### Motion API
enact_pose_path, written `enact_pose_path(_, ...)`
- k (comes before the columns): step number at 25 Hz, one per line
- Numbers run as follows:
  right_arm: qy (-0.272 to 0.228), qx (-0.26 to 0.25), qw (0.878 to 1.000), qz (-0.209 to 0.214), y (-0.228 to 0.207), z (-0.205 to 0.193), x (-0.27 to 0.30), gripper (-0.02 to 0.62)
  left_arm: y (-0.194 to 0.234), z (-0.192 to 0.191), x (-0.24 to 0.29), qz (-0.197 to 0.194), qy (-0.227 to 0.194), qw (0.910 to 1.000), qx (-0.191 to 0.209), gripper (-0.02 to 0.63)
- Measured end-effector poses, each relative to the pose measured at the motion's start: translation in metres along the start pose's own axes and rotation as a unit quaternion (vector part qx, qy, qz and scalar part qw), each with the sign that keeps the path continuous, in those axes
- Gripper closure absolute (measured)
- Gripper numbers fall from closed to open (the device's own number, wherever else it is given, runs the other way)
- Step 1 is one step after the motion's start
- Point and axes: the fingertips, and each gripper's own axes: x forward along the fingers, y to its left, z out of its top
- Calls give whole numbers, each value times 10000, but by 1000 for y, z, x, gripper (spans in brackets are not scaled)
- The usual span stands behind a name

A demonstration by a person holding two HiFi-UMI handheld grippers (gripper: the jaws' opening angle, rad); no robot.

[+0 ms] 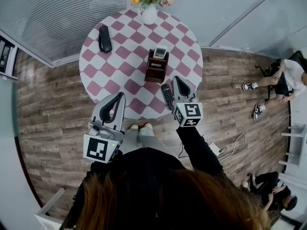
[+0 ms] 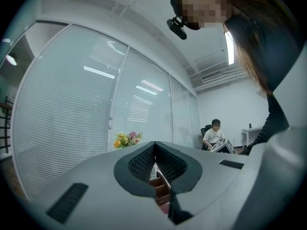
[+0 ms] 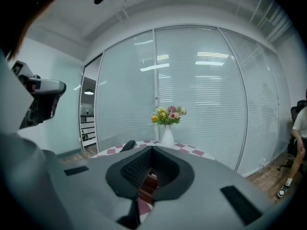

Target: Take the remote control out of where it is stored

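Remote control (image 1: 167, 96) lies flat on the round checked table (image 1: 124, 71), outside the wooden organizer (image 1: 156, 67), near the front edge. It's just left of the right gripper (image 1: 176, 80); can't tell if they touch. Right gripper reaches fwd over the table rim on a black-sleeved arm, nose tipped slightly down. Its jaws are clenched tip to tip w/ nothing btwn them. Left gripper (image 1: 120, 97) is held level at the near rim, well left of the remote, jaws likewise pressed together and empty. Organizer stands beyond both jaw pairs, mid-table, w/ a pale item (image 1: 160, 52) in its top slot. Past it is a vase of flowers (image 1: 149, 13); a black handset (image 1: 104, 39) lies far left. Wood-plank floor (image 1: 53, 99) below, glass wall w/ blinds (image 3: 201, 95) beyond the table, seated person (image 1: 288, 75) off to the right.
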Motion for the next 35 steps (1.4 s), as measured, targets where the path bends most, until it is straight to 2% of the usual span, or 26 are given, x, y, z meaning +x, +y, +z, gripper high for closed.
enact_pose_path(6, -228, 45, 9995, 206, 33, 44, -25, 581, -4, 0, 2, -112, -118, 9999, 45, 597)
enact_pose_path(14, -336, 50, 9990, 286, 57, 78, -58, 580, -7, -8, 8, -117, 111, 9996, 248, 597)
enact_pose_path(23, -604, -37, 9974, 400, 73, 99, -70, 580, -6, -6, 11, -81, 130, 9995, 290, 597)
enact_pose_path(30, -586, 31, 9974, 429, 73, 100, -68, 580, -3, -8, 16, 7, 248, 9987, 450, 597)
enact_pose_path(35, -566, 46, 9974, 436, 70, 101, -67, 580, -5, -7, 19, -27, 156, 9992, 374, 597)
